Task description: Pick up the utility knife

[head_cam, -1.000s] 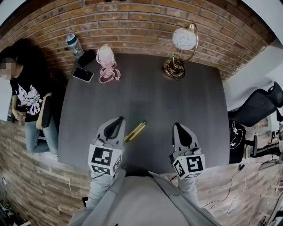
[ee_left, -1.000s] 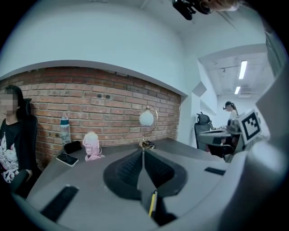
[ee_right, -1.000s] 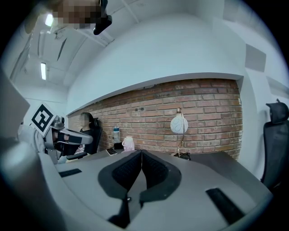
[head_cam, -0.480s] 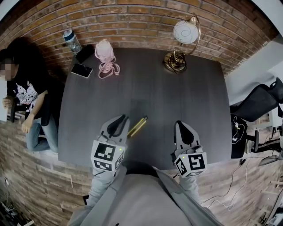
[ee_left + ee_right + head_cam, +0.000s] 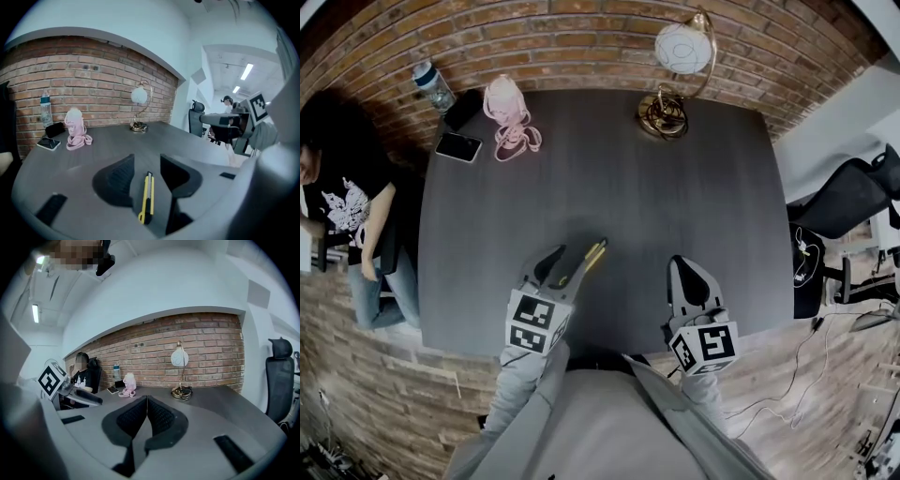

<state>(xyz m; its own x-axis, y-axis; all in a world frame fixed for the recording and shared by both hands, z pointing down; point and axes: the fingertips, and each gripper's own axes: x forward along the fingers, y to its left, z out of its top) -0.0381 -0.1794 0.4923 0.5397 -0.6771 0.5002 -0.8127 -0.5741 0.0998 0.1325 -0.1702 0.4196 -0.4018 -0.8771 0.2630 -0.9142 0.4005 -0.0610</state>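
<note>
dark grey table (image 5: 666, 197): fills centre | brick wall (image 5: 581, 42): across top | water bottle (image 5: 432, 86): upright, upper left | smartphone (image 5: 457, 146): flat, below bottle | pink cord bundle (image 5: 510, 117): right of smartphone | globe lamp (image 5: 683, 49): top, right of centre | office chair (image 5: 853, 197): right edge | person (image 5: 347, 202): left edge, black T-shirt

Dark grey wood-grain table (image 5: 694, 206): yellow utility knife (image 5: 589, 257), 6 o'clock; brass white-globed lamp (image 5: 661, 112), 1 o'clock; pink coiled cord (image 5: 511, 127), 11 o'clock; black smartphone (image 5: 457, 147) and clear water bottle (image 5: 431, 86), 10 o'clock.

Left gripper (image 5: 565, 255) opening, right gripper (image 5: 685, 266) closed
</note>
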